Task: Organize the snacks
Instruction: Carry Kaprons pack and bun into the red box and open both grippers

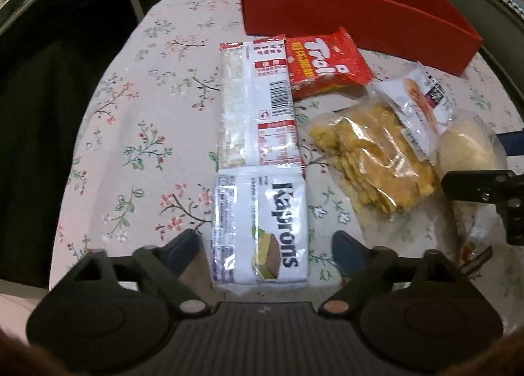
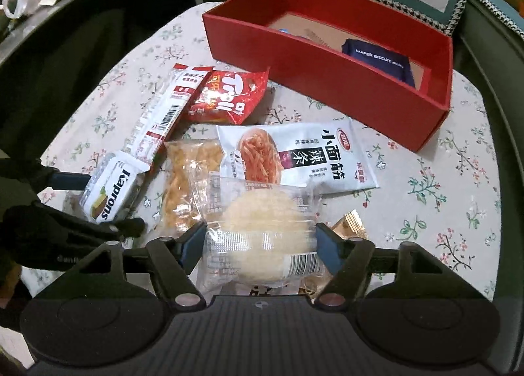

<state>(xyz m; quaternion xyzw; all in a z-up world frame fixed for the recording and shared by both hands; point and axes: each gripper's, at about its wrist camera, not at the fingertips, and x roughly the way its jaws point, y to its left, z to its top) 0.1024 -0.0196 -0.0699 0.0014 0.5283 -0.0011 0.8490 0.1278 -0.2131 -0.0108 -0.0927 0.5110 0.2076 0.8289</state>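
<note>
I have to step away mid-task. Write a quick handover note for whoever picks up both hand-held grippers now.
Left hand-held gripper: open, straddling the Kaprons pack, no grip.
Right hand-held gripper: jaws around the clear round-cake packet; grip unclear.
Done: navy wafer pack in the red box.
Left: everything else still on the table, including the Trolli bag.
</note>
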